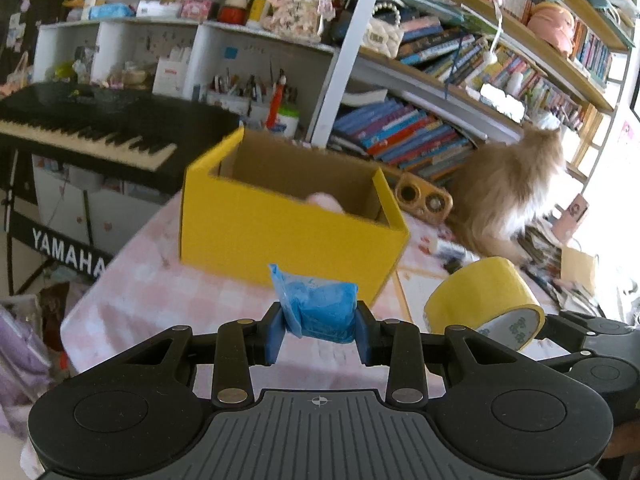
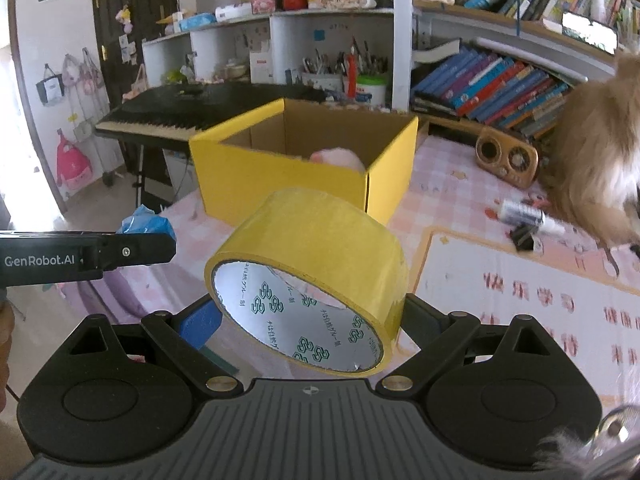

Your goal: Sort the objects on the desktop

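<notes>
My left gripper is shut on a small blue plastic packet, held above the pink checked tablecloth just short of an open yellow cardboard box. My right gripper is shut on a wide roll of yellow tape, tilted with its printed core facing me. The box stands straight ahead and holds something soft and pink. In the right wrist view the left gripper with the blue packet shows at the left. The tape roll appears at the right in the left wrist view.
A fluffy tan cat stands on the table at the right, beside a small wooden radio. A white tube and black clip lie near a printed mat. A keyboard and bookshelves stand behind.
</notes>
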The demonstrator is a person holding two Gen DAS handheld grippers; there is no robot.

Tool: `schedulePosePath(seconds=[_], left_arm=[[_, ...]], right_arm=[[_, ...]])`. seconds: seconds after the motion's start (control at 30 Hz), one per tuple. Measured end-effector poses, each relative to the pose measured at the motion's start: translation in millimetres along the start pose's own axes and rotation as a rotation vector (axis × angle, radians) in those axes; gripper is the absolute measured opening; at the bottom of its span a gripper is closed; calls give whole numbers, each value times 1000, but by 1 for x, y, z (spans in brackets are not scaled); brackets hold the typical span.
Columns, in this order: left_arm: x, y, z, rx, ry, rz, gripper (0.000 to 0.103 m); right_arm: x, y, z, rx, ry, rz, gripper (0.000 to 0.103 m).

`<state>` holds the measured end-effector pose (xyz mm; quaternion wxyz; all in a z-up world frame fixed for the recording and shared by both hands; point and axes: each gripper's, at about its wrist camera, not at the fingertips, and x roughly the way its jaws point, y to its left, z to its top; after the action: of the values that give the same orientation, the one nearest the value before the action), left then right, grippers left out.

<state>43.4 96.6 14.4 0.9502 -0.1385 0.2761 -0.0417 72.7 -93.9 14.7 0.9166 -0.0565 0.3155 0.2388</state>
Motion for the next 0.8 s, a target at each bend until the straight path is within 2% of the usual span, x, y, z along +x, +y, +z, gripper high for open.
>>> schedulePosePath(seconds=[0.23,0.5,0.63,0.8], left_arm=[[25,1,43,21,-82,31,34],[78,0,89,52,-134,95,34],[114,-2,103,89,-103,139,34],[158,-5,104,143,-11,176,34]], right_arm=[[21,-21,52,1,-97,14,95],[70,-54,126,-1,-186,38,95],[100,-64,159,9,-195,76,95],[147,-68,190,13,-147,121,95]])
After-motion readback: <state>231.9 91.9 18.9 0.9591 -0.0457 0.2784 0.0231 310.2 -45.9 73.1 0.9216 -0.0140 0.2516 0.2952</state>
